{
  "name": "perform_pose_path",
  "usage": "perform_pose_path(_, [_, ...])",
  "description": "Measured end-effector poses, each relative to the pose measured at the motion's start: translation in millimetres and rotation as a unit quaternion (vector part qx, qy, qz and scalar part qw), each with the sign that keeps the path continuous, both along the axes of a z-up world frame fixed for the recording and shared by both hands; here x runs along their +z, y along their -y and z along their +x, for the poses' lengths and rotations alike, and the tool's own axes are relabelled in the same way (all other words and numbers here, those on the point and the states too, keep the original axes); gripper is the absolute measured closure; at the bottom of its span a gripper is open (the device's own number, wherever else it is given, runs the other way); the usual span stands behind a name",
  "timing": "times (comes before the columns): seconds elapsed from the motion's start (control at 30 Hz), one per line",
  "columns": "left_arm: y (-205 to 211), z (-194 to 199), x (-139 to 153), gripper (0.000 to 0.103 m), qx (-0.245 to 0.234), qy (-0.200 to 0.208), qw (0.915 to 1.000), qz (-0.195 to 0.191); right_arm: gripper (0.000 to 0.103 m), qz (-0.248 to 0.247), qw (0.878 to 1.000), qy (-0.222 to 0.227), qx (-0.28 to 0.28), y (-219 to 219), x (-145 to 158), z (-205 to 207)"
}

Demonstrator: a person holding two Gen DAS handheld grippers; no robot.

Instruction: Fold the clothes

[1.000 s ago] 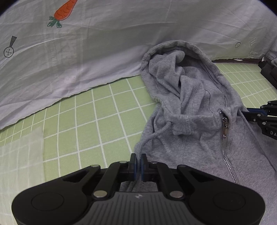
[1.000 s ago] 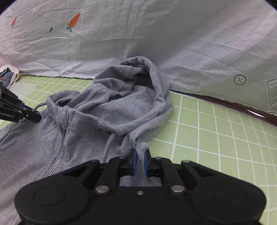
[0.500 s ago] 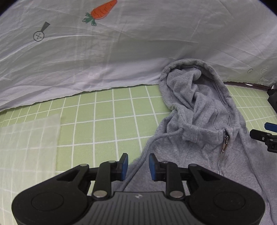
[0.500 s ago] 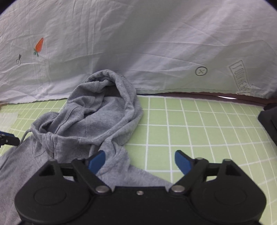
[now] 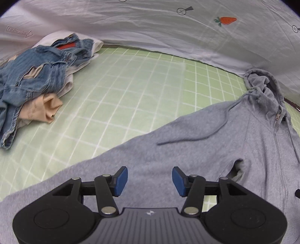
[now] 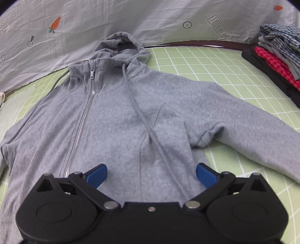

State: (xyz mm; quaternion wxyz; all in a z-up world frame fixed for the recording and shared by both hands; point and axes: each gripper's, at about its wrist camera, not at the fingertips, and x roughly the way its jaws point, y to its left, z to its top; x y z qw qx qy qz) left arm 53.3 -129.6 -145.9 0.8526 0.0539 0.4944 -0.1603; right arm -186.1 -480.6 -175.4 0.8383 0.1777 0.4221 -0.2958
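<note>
The grey hoodie [image 6: 120, 116] is laid front-up on the green grid mat [image 6: 221, 75], zipped, hood toward the white sheet [image 6: 131, 16] at the back, sleeves spread out to both sides. The left gripper [image 5: 150, 181] is seen above the hoodie's sleeve area, jaws opening, nothing pinched between the blue pads. The right gripper [image 6: 151, 175] is held over the lower chest, jaws opening and already very wide, only loose fabric seen below them, none gripped.

Risks, judged from this layout:
- The drawstring [image 6: 142, 116] is draped long across the chest and runs down between the right jaws. It may be pinched instead of fabric, and the hood would be dragged out of shape.
- A small bunch is seen at the armpit [image 6: 204, 137]. If the sleeve is folded over it, a lump is likely locked into the fold.
- The hood [image 6: 120, 47] is crumpled and touches the sheet; the sheet may be snagged during a fold.
- Only the top layer may be taken by a shallow pinch, so front and back would be separated.
- The denim pile [image 5: 37, 75] and the stacked shirts [image 6: 277, 54] lie well apart from the hoodie, but a wide sleeve swing could reach them.
</note>
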Motion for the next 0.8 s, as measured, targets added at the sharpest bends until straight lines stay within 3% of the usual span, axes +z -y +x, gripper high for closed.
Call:
perform_pose_path(0.2, [-42.6,-24.8,-20.8,0.048,0.012,-0.030,0.9995,-0.002,0.000,-0.024,0.999,-0.026,-0.005,-36.0,-3.1,-19.8])
perform_pose_path(0.4, [-70.7,-33.0,-20.6,0.043,-0.011,-0.025,0.9995,-0.016,0.000,-0.013,0.999,-0.033,-0.030,-51.3,-0.3,-20.9])
perform_pose_path(0.47, [-78.5,-28.8,-17.3,0.037,-0.007,-0.019,0.9996,-0.018,0.000,-0.016,0.999,-0.039,-0.032,-55.2,2.3,-17.0])
perform_pose_path(0.53, [-88.9,-20.8,-12.0,0.025,0.005,-0.006,0.9997,-0.024,0.000,-0.024,0.999,-0.028,-0.032,-60.3,9.5,-9.9])
perform_pose_path(0.63, [-102.7,-8.2,-7.7,0.017,0.021,0.005,0.9994,-0.026,0.000,-0.033,0.999,0.003,-0.020,-68.4,22.3,10.3])
perform_pose_path(0.8, [-125.2,13.8,-16.6,0.015,0.070,-0.003,0.9973,-0.023,0.000,-0.031,0.998,0.049,0.024,-79.0,34.8,63.9])
